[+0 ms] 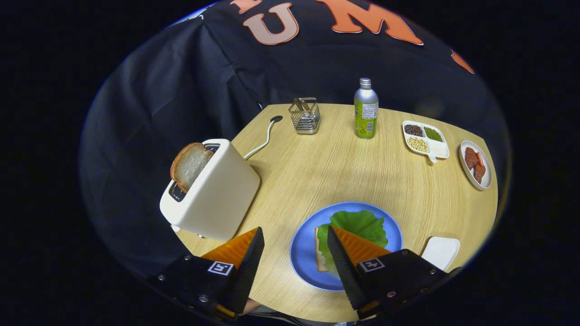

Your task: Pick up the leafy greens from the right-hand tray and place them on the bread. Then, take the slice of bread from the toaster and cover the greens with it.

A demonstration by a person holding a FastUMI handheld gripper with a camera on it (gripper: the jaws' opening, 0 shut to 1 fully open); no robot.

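The gripper (294,242) is held open and empty above the table (317,172). Beside its right finger, leafy greens (362,224) are seen laid on bread (320,258) on a blue plate (302,244). Beyond the left finger, a slice of bread (189,165) is seen raised from the toaster (217,192).

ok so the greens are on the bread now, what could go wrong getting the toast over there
Three risks, as I judge them. The bread slice leans out of the tall white toaster; a sideways pull could tip the toaster. The leafy greens lie loose, spilling past the bread on the blue plate, so a skewed drop could push them off. The open tool hangs low over the plate and could brush the greens as it turns away.
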